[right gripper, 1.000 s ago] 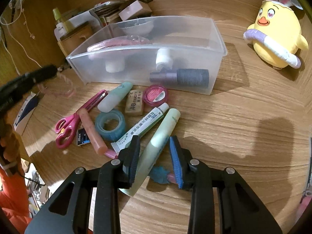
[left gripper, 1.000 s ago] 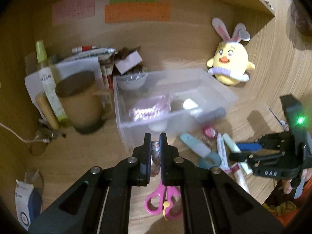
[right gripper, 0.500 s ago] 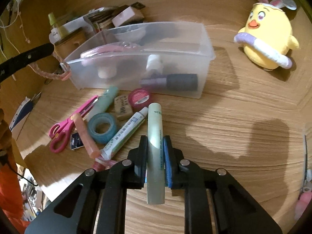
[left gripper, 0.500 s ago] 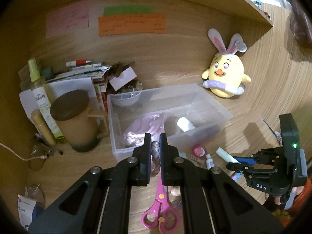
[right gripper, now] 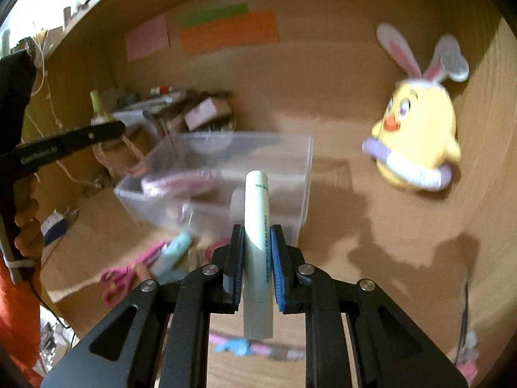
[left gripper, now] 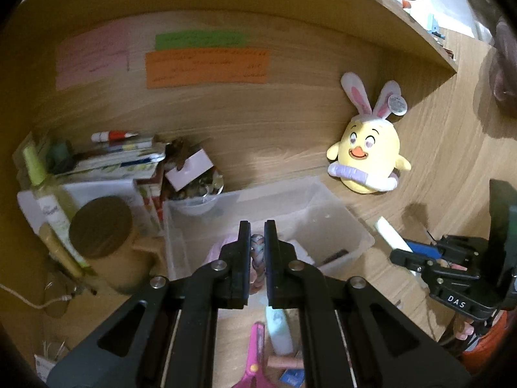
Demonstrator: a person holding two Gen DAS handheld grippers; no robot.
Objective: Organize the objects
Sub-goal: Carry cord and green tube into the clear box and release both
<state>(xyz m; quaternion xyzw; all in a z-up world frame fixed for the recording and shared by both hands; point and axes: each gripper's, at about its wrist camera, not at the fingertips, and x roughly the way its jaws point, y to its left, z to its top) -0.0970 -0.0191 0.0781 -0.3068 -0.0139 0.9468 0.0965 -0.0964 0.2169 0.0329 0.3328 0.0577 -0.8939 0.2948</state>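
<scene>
My left gripper (left gripper: 257, 229) is shut on a braided pink cord (left gripper: 257, 252) and holds it above the near edge of the clear plastic bin (left gripper: 355, 226); the cord hangs from it in the right wrist view (right gripper: 131, 148). My right gripper (right gripper: 256, 236) is shut on a pale green tube (right gripper: 257, 226), lifted off the desk in front of the bin (right gripper: 303, 174). The tube also shows in the left wrist view (left gripper: 392, 236). Pink scissors (right gripper: 126, 278), a mint tube (right gripper: 173, 252) and other small items lie on the desk before the bin.
A yellow bunny plush (left gripper: 368, 158) sits right of the bin. A brown mug (left gripper: 106, 242), a green bottle (left gripper: 48, 200), stacked papers and a small bowl (left gripper: 197, 194) crowd the back left. Coloured notes (left gripper: 206, 64) hang on the back wall under a shelf.
Both grippers have risen. The right one lifted the green tube off the desk toward the bin. The left one carried the cord higher over the bin's near edge.
</scene>
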